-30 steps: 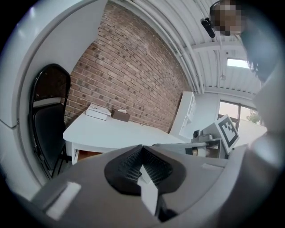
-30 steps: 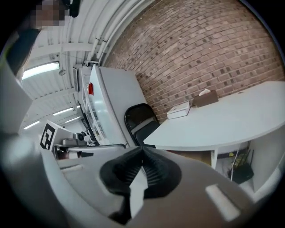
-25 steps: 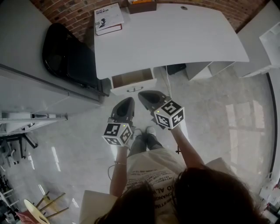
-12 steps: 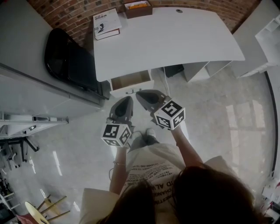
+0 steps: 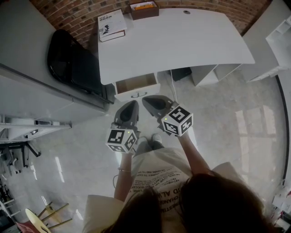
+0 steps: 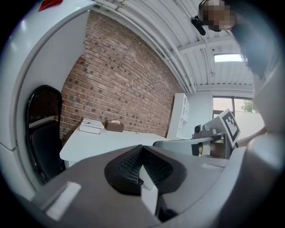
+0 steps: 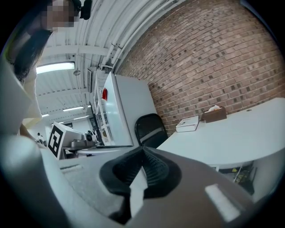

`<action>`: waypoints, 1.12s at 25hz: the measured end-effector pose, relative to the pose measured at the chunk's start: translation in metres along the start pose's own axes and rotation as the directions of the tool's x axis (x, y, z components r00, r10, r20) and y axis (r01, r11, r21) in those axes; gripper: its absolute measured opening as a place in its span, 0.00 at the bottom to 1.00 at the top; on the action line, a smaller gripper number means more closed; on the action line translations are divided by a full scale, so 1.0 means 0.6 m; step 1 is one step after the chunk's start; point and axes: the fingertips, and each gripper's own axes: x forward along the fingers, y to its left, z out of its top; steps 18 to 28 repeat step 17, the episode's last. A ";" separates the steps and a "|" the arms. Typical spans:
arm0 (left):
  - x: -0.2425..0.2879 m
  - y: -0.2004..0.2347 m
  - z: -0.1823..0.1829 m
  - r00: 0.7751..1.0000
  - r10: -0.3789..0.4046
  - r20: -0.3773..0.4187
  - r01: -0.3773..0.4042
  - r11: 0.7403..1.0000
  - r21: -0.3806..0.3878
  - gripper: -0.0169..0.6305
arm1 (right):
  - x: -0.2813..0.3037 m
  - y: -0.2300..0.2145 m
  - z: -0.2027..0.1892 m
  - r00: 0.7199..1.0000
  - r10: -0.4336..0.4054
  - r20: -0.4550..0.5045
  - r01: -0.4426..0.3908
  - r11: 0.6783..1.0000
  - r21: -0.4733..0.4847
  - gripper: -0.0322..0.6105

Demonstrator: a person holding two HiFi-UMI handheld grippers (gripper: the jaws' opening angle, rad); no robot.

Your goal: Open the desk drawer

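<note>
A white desk (image 5: pixel 182 41) stands against the brick wall. Its drawer (image 5: pixel 136 87) under the left end is pulled out, with a small handle on its front and an empty-looking inside. My left gripper (image 5: pixel 129 108) hangs just below the drawer front, apart from it, jaws shut with nothing between them. My right gripper (image 5: pixel 152 102) is beside it to the right, also shut and empty. In the left gripper view the desk (image 6: pixel 102 142) lies ahead and the right gripper (image 6: pixel 178 143) shows at the right. In the right gripper view the desk (image 7: pixel 231 138) is at the right.
A black chair (image 5: pixel 75 63) stands left of the desk. A white book (image 5: pixel 112 22) and a brown box (image 5: pixel 144 9) lie on the desk's far edge. White cabinets (image 5: pixel 27 91) flank the left; white shelving (image 5: pixel 279 41) stands at the right. My feet (image 5: pixel 152 139) are on grey floor.
Both grippers have stayed almost in place below the open drawer; the head view has shifted slightly. The drawer has not moved.
</note>
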 end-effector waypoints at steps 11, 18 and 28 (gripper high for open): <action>0.001 -0.002 -0.001 1.000 0.003 -0.005 -0.003 1.000 0.008 0.02 | -0.001 -0.001 -0.001 1.000 0.013 0.000 -0.013 1.000 0.007 0.05; 0.002 -0.006 -0.004 1.000 0.003 -0.011 -0.003 1.000 0.010 0.02 | -0.004 -0.002 -0.003 1.000 0.019 0.003 -0.019 1.000 0.016 0.05; 0.002 -0.006 -0.004 1.000 0.003 -0.011 -0.003 1.000 0.010 0.02 | -0.004 -0.002 -0.003 1.000 0.019 0.003 -0.019 1.000 0.016 0.05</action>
